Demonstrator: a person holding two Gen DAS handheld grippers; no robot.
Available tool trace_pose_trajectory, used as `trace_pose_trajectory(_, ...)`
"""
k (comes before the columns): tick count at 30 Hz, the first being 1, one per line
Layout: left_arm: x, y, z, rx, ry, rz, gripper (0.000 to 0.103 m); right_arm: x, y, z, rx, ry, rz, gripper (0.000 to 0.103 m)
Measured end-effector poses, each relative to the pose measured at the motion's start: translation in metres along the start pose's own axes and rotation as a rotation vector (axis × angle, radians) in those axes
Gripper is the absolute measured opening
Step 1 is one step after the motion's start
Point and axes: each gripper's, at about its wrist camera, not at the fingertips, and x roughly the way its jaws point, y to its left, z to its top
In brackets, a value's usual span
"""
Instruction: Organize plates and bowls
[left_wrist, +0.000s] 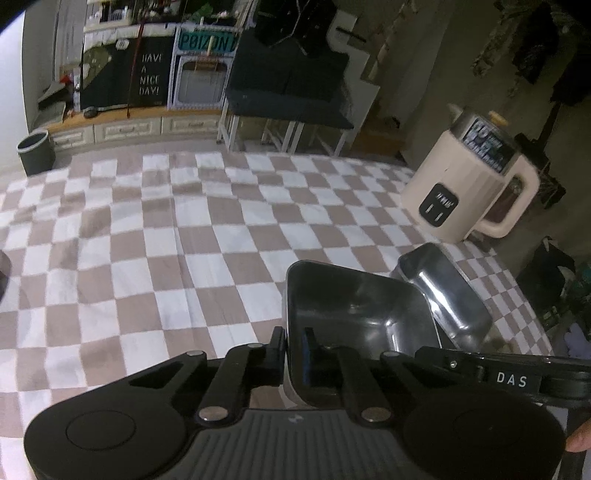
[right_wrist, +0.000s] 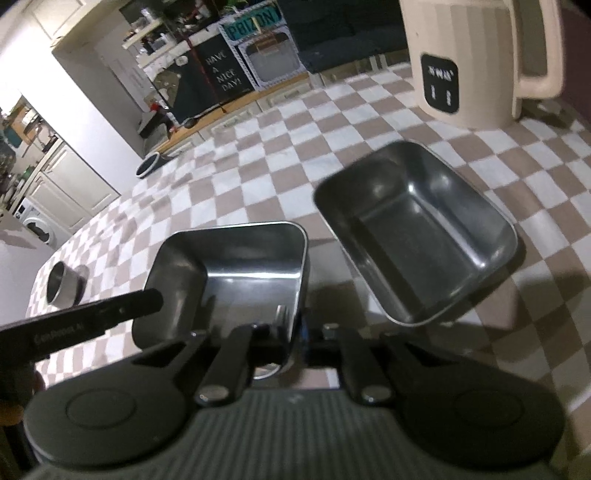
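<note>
My left tongs (left_wrist: 294, 356) and right tongs (right_wrist: 294, 332) both pinch walls of one steel rectangular bowl (right_wrist: 236, 273) above the checkered desk (left_wrist: 184, 240); a second bowl (right_wrist: 417, 236) lies just beside.

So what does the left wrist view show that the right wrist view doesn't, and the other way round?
Left wrist only: the lid of the cream appliance, cropped off in the right wrist view. Right wrist only: a washing machine and a small steel cup, clearly seen. Both: the near steel container, gripped on opposite walls by the shut left gripper and right gripper, the far steel container and the checkered cloth.
</note>
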Motion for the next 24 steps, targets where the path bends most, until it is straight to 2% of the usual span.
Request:
trace_pose_trajectory(7,-0.062,0.005,-0.009,0.011,-0.078,0.0,0.009,-0.033,0.023,-0.008,-0.029,-0.053,0.072,0.008)
trace_pose_trajectory(14,-0.127,0.018,-0.024,0.01,-0.151,0.049,0.009,-0.059,0.063,-0.026,-0.08,-0.085,0.15,0.008)
trace_pose_trajectory(18,-0.159,0.031,-0.037,-0.006,-0.183,0.07,0.009,-0.065,0.087,-0.041,-0.126,-0.08,0.193,0.009)
trace_pose_trajectory(24,-0.191,0.048,-0.062,-0.007,-0.189,0.121,0.009,-0.069,0.117,-0.062,-0.18,-0.055,0.243,0.01)
